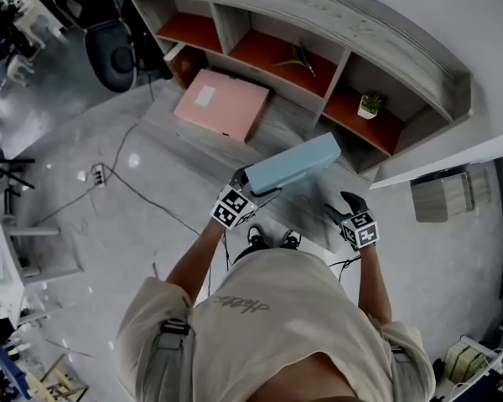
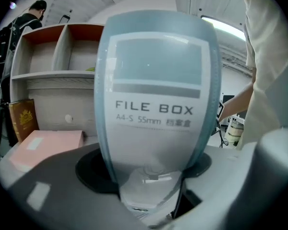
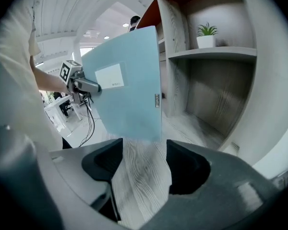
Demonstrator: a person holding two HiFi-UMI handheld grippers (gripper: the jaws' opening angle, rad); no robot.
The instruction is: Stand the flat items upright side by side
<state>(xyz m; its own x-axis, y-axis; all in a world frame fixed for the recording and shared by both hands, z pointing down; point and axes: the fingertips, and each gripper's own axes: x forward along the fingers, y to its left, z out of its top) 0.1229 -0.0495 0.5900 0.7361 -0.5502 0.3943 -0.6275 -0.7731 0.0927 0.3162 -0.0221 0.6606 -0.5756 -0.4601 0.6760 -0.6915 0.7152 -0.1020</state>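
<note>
blue file box point(image 2: 153, 128) spine — "FILE BOX", "A4-S 55mm"

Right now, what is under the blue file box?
Under the blue file box, gripped by the left gripper, only the grey wood ledge shows. The box's lower edge covers the strip right beneath, so contact cannot be told.

Support: a long grey wood-grain ledge point(image 1: 283, 132) ran along the foot of a grey shelf unit with orange-backed compartments point(image 1: 344, 25).
Lying on it: a flat pink rectangular box point(image 1: 222, 105) lay toward the left end.
Pale blue file box point(image 1: 292, 164): tilted over the ledge's right part; contact with the wood could not be told.
Right compartment: a small green plant in a white pot point(image 1: 370, 105) stood there.
</note>
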